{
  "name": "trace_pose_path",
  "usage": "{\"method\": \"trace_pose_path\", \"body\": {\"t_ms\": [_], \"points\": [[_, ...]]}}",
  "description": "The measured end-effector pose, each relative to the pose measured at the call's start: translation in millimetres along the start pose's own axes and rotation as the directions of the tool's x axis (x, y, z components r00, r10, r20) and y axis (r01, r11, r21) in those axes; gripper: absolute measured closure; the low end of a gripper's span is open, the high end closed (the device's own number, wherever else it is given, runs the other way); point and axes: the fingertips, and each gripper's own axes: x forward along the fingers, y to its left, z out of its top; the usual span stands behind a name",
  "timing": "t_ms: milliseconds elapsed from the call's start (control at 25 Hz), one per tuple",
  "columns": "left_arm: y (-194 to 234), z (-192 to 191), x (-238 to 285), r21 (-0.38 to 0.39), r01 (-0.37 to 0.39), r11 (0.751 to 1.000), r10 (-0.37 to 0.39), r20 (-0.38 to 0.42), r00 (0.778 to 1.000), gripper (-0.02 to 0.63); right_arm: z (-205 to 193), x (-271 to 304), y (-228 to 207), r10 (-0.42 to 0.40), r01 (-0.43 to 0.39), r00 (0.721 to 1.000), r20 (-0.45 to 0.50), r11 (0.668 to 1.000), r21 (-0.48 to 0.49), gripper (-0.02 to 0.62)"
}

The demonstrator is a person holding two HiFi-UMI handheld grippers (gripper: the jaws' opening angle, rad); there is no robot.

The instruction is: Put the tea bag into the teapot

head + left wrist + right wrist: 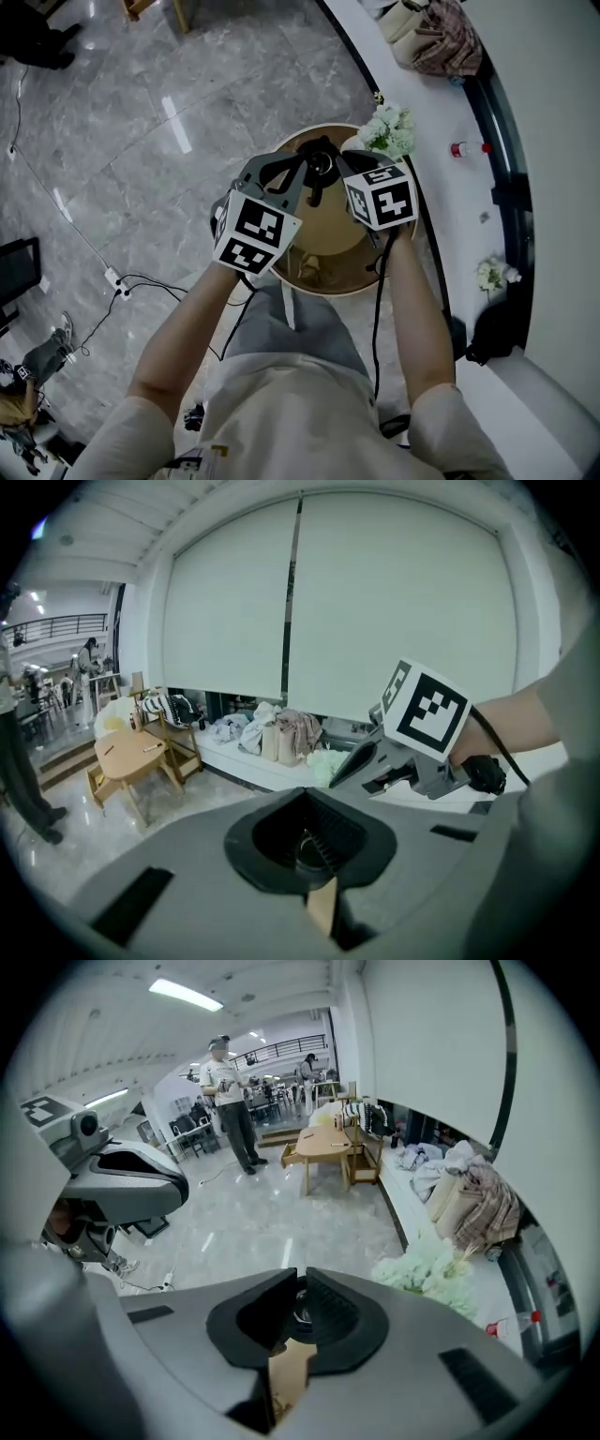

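Note:
A dark teapot (322,166) stands at the far side of a small round wooden table (328,239). Both grippers hang just above it with their tips together over its top. My left gripper (306,178) comes in from the left and its jaws meet, with nothing seen held. The right gripper (343,171) reaches in from the right, its jaws closed to a thin slit. In each gripper view only a dark round part of the teapot (307,850) (300,1309) shows through the pocket between the pads. No tea bag shows in any view.
White flowers (389,131) stand on the table right of the teapot, close to the right gripper. A white window ledge (441,112) with bags and a small red bottle (459,148) runs behind. Cables and a power strip (114,278) lie on the marble floor.

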Motion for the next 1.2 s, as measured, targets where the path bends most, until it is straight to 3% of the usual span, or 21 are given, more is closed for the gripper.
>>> {"method": "trace_pose_path", "body": {"t_ms": [240, 600, 720, 920, 1200], "points": [[-8.6, 45.5, -27.9, 0.065, -0.032, 0.997, 0.028, 0.055, 0.998, 0.598, 44.3, -72.2, 10.9, -0.029, 0.033, 0.992, 0.119, 0.999, -0.031, 0.572], [-21.2, 118.0, -102.7, 0.030, -0.059, 0.998, 0.053, 0.177, 0.983, 0.598, 99.0, -183.5, 44.8, -0.036, 0.063, 0.955, 0.295, 0.994, -0.085, 0.578], [-29.2, 143.7, -128.9, 0.058, -0.080, 0.995, 0.065, 0.225, 0.972, 0.598, 108.1, -218.7, 51.8, -0.039, 0.071, 0.937, 0.348, 0.994, -0.080, 0.580], [-48.2, 179.7, -173.4, 0.117, -0.134, 0.984, 0.095, 0.296, 0.951, 0.598, 122.7, -285.4, 69.8, -0.034, 0.090, 0.888, 0.459, 0.991, -0.100, 0.581], [-77.5, 215.0, -233.3, 0.195, -0.185, 0.963, 0.101, 0.378, 0.921, 0.598, 141.8, -373.5, 108.8, -0.015, 0.134, 0.794, 0.607, 0.980, -0.150, 0.583]]}}
